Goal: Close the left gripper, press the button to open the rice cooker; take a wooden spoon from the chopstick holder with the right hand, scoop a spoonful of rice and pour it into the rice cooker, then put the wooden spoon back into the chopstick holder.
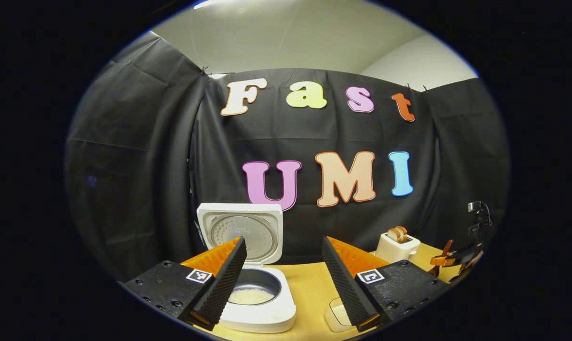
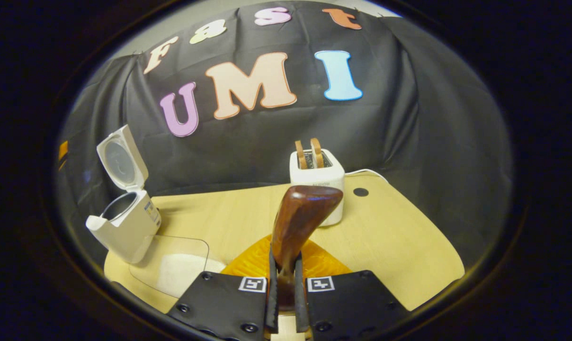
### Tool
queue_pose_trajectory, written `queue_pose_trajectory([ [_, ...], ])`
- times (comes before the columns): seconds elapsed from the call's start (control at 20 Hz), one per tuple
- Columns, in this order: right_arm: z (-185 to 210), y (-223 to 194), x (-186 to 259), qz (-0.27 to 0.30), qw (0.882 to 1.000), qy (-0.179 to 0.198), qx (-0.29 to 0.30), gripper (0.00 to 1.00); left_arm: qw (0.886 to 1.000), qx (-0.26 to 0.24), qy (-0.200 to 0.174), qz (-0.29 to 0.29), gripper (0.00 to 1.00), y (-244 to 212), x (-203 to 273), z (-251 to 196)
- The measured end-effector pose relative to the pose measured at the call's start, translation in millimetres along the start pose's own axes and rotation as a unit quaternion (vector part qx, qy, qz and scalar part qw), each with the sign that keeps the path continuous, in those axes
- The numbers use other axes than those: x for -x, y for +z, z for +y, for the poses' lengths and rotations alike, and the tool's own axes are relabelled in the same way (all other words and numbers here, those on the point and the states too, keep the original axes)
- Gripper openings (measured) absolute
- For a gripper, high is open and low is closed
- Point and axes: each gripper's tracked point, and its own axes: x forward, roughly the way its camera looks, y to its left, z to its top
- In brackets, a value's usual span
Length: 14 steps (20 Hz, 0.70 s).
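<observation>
Since the wooden spoon [image 2: 301, 222] is already pinched by its handle between the right gripper's [image 2: 286, 293] fingers, bowl up over the table [image 2: 399, 246], it's probably light, stiff and a bit slick, while the left gripper [image 1: 283, 279] is held wide apart before the open rice cooker [image 1: 257, 289].

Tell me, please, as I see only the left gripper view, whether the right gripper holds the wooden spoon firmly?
Observer: Yes, the right gripper is shut on the dark brown wooden spoon, with both fingers pressing its handle.
Operator: Is there rice in the clear plastic container?
Observer: Yes, the clear plastic container holds a low white heap of rice.
Operator: Which way does the spoon point?
Observer: Its bowl points toward the white toaster. The open white rice cooker stands far off to that view's left.
</observation>
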Motion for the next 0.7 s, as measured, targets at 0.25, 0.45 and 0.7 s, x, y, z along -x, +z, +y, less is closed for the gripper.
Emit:
queue_pose_trajectory([
  [0.25,-6.0,-27.5,-9.5,0.027,0.999,-0.007,-0.022,0.17,1.000,-0.001,0.009,0.002,0.95,-3.0,0.7,13.1],
  [0.45,-12.8,-28.8,-2.8,0.030,0.999,-0.015,-0.039,0.22,1.000,0.003,0.008,0.003,0.95,-6.1,-4.1,23.9],
  [0.7,-40.2,0.9,31.1,-0.005,0.997,-0.076,-0.011,1.00,1.000,0.003,0.001,-0.002,0.94,1.2,-31.4,40.0],
])
